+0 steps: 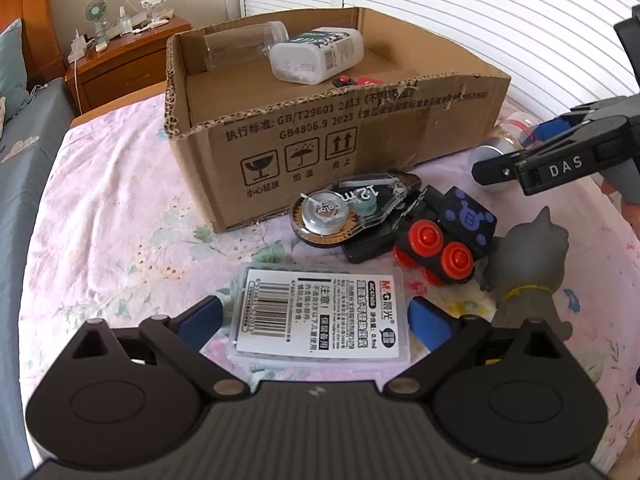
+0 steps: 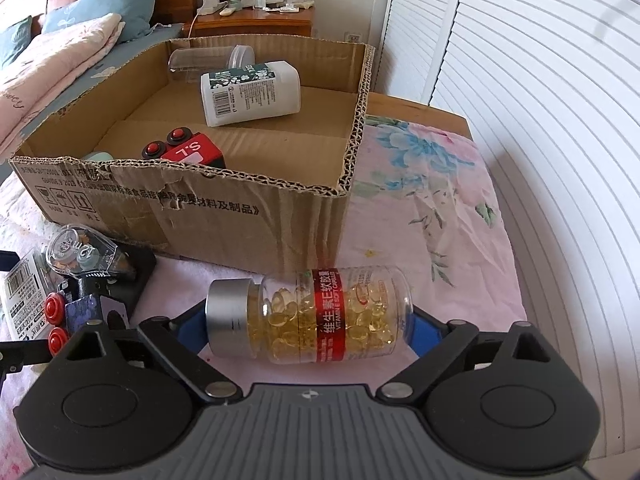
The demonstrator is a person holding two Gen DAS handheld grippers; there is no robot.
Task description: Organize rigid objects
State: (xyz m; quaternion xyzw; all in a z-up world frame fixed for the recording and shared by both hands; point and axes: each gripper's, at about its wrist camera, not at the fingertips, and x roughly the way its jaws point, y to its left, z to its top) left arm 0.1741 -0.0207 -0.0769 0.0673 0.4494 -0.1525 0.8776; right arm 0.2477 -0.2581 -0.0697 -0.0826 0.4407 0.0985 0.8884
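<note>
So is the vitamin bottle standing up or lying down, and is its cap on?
Lying down. The vitamin bottle rests on its side on the bedsheet, with its silver cap on and pointing sideways; the capsules have settled along the lower side.

Home bedroom: bed pillows (image 2: pixel 100 8), wooden nightstand (image 2: pixel 252 24), floral sheet (image 2: pixel 440 220).

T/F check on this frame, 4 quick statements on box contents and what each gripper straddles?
1. The white plastic bottle lies on its side inside the brown cardboard box. True.
2. The clear capsule bottle with the silver cap is inside the box. False: it lies on the floral sheet, between the right gripper fingers.
3. The left gripper straddles the flat clear labelled case. True.
4. The grey animal figurine is in the box. False: it stands outside, beside the black toy car with red wheels.
</note>
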